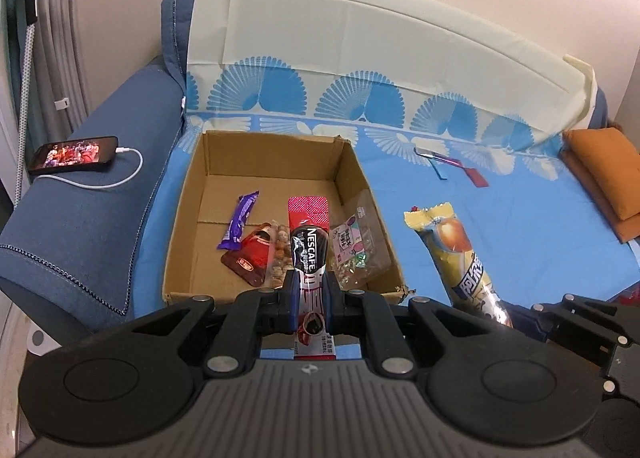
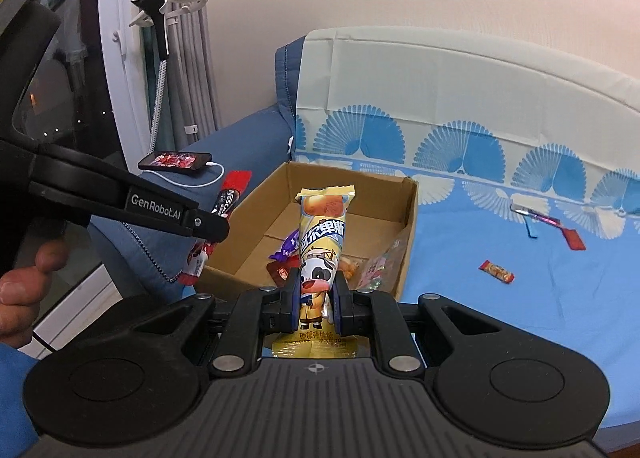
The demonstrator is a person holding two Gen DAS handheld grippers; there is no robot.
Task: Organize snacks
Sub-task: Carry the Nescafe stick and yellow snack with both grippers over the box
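Left claw [image 1: 310,292] pinching the Nescafé stick [image 1: 308,254] low on its length, most of the sachet cantilevered forward over the near wall of the cardboard box [image 1: 276,145]. Right claw [image 2: 316,294] pinching the yellow lollipop pack [image 2: 322,234] near its lower half, top end standing free toward the same box. Both grips narrow, on slick film: likely to slip or pivot between the pads if swung fast. Long free ends apt to catch the near cardboard wall on the way in, folding the pack or nudging the box along the blue sheet [image 1: 520,217]. Two claws converging on one opening: left claw arm seen crossing close at left in the right wrist view, so collision risk if both enter together. Box floor already carrying the purple bar [image 1: 239,221], red pouch [image 1: 250,258], nut bag [image 1: 280,254] and clear candy bag [image 1: 356,242], crowded at the near edge; release there could stack packs onto the wall and spill out. Release too early drops packs on the sheet short of the box. Small wrappers [image 2: 496,270] lying well apart on the sheet, still to collect. Phone [image 1: 72,155] and its cable on the blue armrest just left of the box: wide left-hand swing could snag the cable.
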